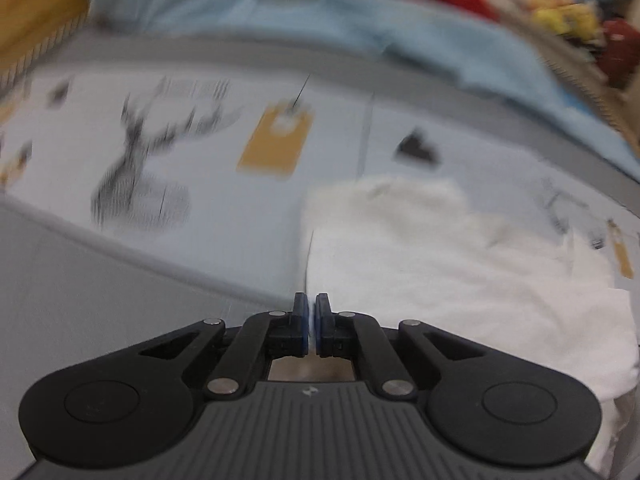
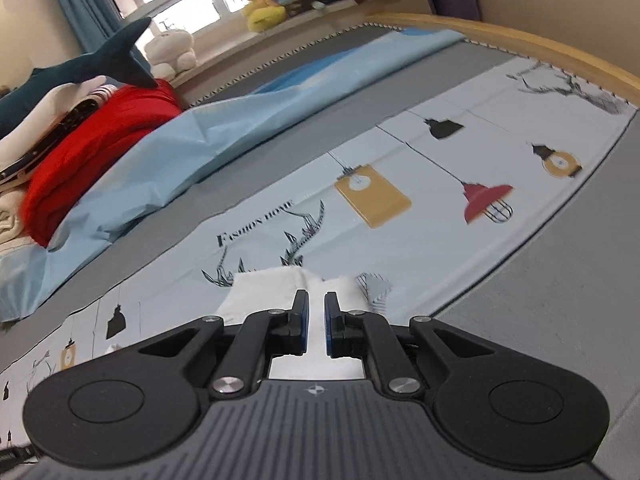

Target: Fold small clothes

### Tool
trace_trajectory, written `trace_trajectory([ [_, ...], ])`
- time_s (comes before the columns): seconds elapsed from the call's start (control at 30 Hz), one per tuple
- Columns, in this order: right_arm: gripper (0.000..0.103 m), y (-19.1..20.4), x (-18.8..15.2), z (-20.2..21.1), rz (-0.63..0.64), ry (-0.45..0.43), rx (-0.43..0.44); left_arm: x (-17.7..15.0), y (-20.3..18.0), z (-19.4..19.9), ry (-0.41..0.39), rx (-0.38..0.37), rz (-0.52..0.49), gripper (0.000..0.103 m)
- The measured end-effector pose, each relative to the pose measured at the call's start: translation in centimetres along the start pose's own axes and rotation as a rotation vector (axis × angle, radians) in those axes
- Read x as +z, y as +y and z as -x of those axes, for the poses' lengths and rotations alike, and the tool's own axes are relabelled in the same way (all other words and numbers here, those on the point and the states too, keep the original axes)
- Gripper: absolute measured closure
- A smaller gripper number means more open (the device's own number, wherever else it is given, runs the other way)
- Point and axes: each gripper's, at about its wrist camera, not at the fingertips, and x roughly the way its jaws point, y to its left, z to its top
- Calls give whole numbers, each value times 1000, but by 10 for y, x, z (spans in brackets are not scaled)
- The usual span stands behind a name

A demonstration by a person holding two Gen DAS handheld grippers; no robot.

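We had the left gripper (image 1: 311, 320) pinching the white garment's (image 1: 440, 264) left edge, cloth spreading rightward, and the right gripper (image 2: 316, 326) clamped on its cloth.

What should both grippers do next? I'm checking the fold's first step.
Probably lift and carry the pinched edge across to make the fold. The left gripper is shut on the white cloth's edge, and the right gripper has white cloth between its pads. The cloth lies rumpled on the printed sheet, not yet folded.
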Motion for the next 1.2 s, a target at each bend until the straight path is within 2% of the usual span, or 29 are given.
trace_trajectory([
  [0.03,95,-1,-1,-3,-9,13,5,0,6,-3,13,15,31,99],
  [0.13,95,1,-5,-8,-7,51,9,3,10,5,-48,42,40,99],
  [0.23,95,6,-12,-19,13,116,12,3,3,6,-52,-48,43,97],
  [0.37,95,4,-25,-34,22,214,-52,-2,1,-13,45,-130,87,97],
  [0.43,97,-3,-32,-42,19,255,-107,-9,3,-24,115,-139,114,97],
  [0.47,101,-8,-36,-45,2,265,-126,-11,2,-28,140,-143,113,97],
  [0.5,103,-13,-38,-48,-21,275,-139,-11,3,-29,143,-143,109,97],
  [0.57,103,-18,-41,-49,-56,270,-138,-9,-3,-24,110,-123,72,96],
  [0.6,100,-16,-40,-46,-64,253,-133,-7,-6,-20,83,-115,40,94],
  [0.67,96,-2,-35,-36,-8,195,-106,-7,-9,-17,60,-113,13,88],
  [0.73,96,14,-34,-31,80,142,-77,-9,-6,-24,94,-131,38,88],
  [0.8,95,18,-37,-36,107,162,-68,-13,-1,-36,149,-135,68,88],
  [0.9,96,2,-47,-56,10,279,-114,-12,-2,-34,137,-135,42,88],
  [0.97,95,3,-46,-52,-6,258,-111,-9,-4,-26,104,-132,28,88],
  [1.03,95,15,-43,-42,58,192,-86,-8,-5,-22,77,-128,13,85],
  [1.1,95,24,-40,-37,109,147,-58,-9,-5,-26,93,-112,5,83],
  [1.2,95,11,-47,-52,51,240,-103,-15,-3,-34,123,-112,-10,83],
])
